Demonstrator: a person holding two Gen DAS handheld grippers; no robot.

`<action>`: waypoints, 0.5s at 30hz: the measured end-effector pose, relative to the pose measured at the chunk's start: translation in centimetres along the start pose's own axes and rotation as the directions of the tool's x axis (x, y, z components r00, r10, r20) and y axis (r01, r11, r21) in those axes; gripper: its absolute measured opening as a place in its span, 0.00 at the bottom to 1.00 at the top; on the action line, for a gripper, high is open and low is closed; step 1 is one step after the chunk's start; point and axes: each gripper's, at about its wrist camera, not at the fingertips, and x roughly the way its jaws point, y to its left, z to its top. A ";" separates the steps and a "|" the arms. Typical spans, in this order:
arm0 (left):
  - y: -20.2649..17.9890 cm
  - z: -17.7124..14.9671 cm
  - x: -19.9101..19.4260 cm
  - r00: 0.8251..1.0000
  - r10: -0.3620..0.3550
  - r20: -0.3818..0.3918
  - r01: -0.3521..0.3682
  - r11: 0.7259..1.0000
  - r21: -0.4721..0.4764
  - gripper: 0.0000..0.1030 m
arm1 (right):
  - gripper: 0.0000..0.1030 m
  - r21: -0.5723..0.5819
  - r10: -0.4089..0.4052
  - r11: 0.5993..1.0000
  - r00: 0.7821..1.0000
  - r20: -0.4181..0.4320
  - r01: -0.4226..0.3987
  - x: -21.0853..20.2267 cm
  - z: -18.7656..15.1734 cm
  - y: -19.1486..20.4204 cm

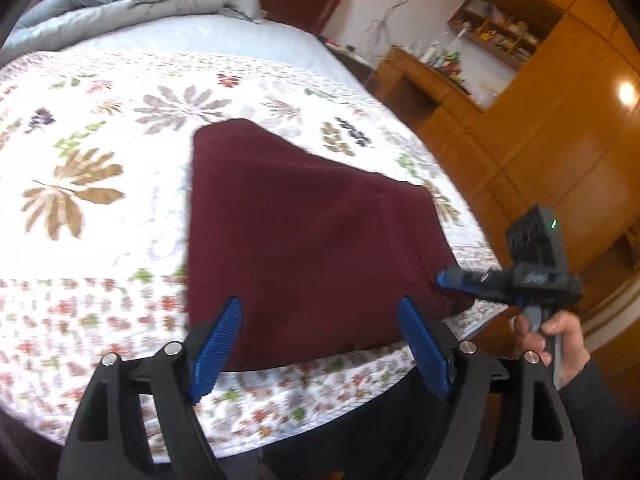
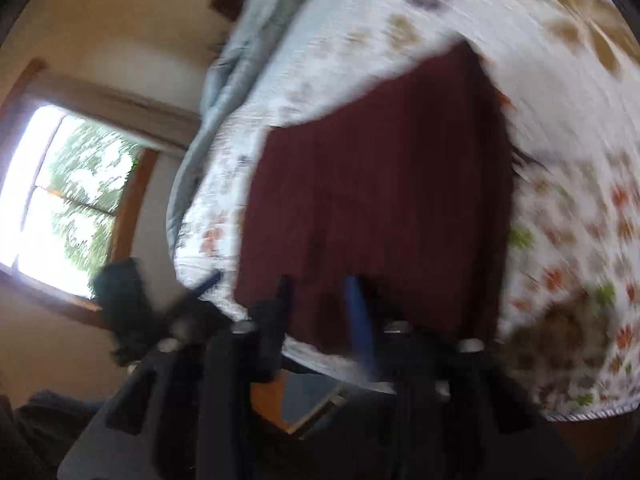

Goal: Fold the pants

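Pants partly folded on the bed; you are at the near edge for a further fold.

Nearest you, your left hand-held gripper (image 1: 320, 344) stands wide open over the near hem of the maroon pants (image 1: 304, 232), its pads clear of the cloth. To its right, your right hand-held gripper (image 1: 442, 279) meets the near right corner of the pants; the blur hides its jaws, but it reads as closed, and whether cloth is pinched cannot be told. Beyond, the pants lie as a compact, flat panel on the floral bedspread (image 1: 100, 152); judged from that, at least one fold is done and a last one remains.

Maroon pants (image 1: 304, 232); white leaf-patterned bedspread (image 1: 100, 184).
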 end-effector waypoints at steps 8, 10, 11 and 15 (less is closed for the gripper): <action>0.5 1.8 -1.6 0.978 0.207 -0.006 -0.205 0.970 0.127 0.84 | 0.25 0.042 -0.044 0.998 0.998 0.048 0.042 -3.8 -0.2 -1.4; 0.8 2.1 -1.4 0.975 0.222 -0.008 -0.218 0.966 0.141 0.84 | 0.59 0.048 -0.062 0.997 0.995 0.081 0.058 -5.2 0.4 -1.1; 1.0 2.3 -1.2 0.974 0.225 -0.014 -0.221 0.964 0.148 0.84 | 0.85 0.053 -0.088 0.995 0.991 0.099 0.083 -5.8 0.6 -1.0; 1.8 2.9 -0.1 0.973 0.229 -0.045 -0.219 0.963 0.159 0.84 | 0.89 0.073 -0.120 0.991 0.989 0.088 0.113 -6.1 1.8 -1.3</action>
